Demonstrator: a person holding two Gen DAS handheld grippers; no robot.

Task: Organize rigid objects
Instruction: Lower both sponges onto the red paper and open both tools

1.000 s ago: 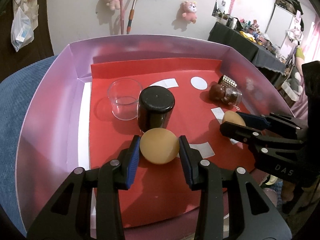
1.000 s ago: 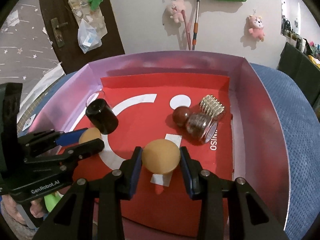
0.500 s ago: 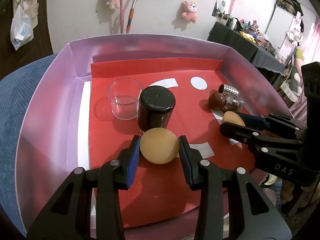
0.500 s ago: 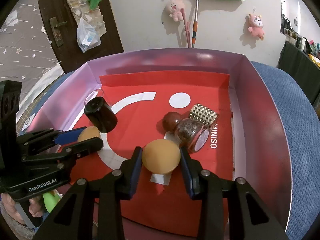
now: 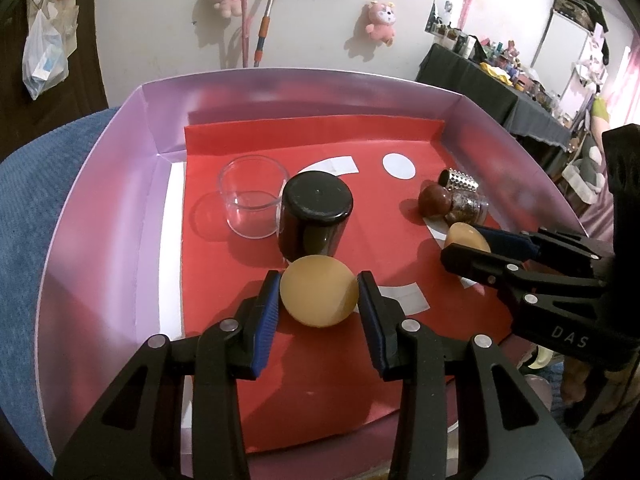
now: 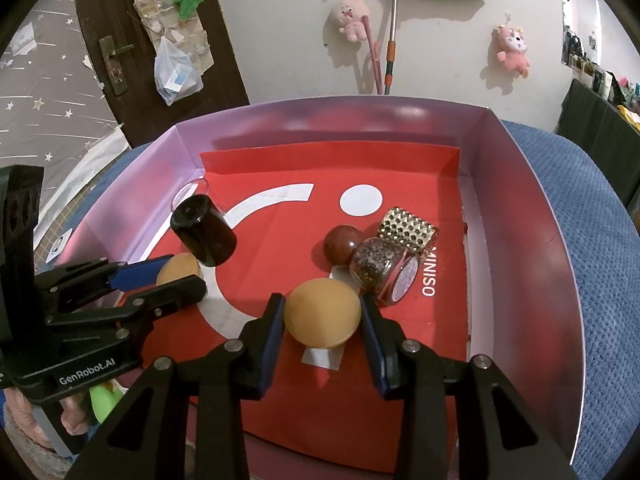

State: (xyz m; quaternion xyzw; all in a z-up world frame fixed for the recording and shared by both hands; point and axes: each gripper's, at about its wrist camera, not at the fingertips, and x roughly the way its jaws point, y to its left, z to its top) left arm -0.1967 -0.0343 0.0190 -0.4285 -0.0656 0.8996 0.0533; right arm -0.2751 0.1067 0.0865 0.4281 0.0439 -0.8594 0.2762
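My left gripper [image 5: 319, 295] is shut on a tan egg-shaped ball [image 5: 319, 290], just in front of an upright black jar [image 5: 316, 214]. A clear glass cup [image 5: 253, 195] stands left of the jar. My right gripper [image 6: 323, 312] is shut on a second tan ball [image 6: 323, 312] and also shows in the left wrist view [image 5: 468, 245]. Close beyond it lie a dark red ball [image 6: 341, 243], a glitter jar on its side [image 6: 382, 270] and a gold perforated cylinder [image 6: 408, 229]. All are in the purple-walled box [image 6: 520, 216] with a red sheet floor [image 6: 280, 184].
The box sits on a blue textured surface [image 6: 600, 240]. Box walls rise on the left, back and right. A dark door [image 6: 132, 40] and a white wall with plush toys [image 6: 352, 16] stand behind. A cluttered dark table [image 5: 500, 84] is at far right.
The right gripper with its ball has moved forward, closer to the red ball and glitter jar. The left gripper and its ball have hardly moved.
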